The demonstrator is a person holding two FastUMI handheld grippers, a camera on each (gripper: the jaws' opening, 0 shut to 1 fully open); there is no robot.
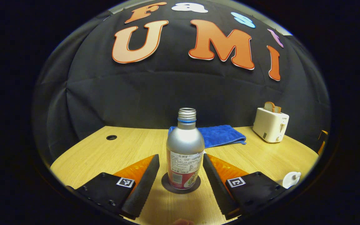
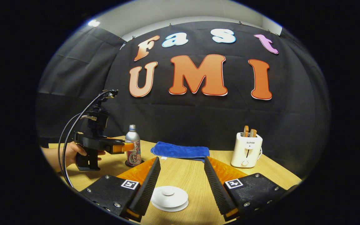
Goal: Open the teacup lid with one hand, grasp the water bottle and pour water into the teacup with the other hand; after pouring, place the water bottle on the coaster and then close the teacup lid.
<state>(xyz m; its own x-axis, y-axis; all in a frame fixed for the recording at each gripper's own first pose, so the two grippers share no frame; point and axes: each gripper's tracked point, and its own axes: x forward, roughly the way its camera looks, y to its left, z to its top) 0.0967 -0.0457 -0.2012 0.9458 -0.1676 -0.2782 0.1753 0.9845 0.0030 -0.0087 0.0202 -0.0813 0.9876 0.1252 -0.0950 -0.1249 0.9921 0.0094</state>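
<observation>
One silver aluminium water bottle [image 1: 185,149] stands upright on one dark round coaster [image 1: 165,183].
Left gripper [image 1: 181,163] gapes around it, untouched; right gripper [image 2: 182,171] wide open above one white teacup lid [image 2: 169,197].

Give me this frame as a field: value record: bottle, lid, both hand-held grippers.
bottle: silver metal water bottle, uncapped, upright on dark round coaster
left hand-held gripper: open, fingers flank the bottle, no contact seen
lid: white round teacup lid on wooden table
right hand-held gripper: open, lid between its fingers
background: blue folded cloth, white toaster
</observation>
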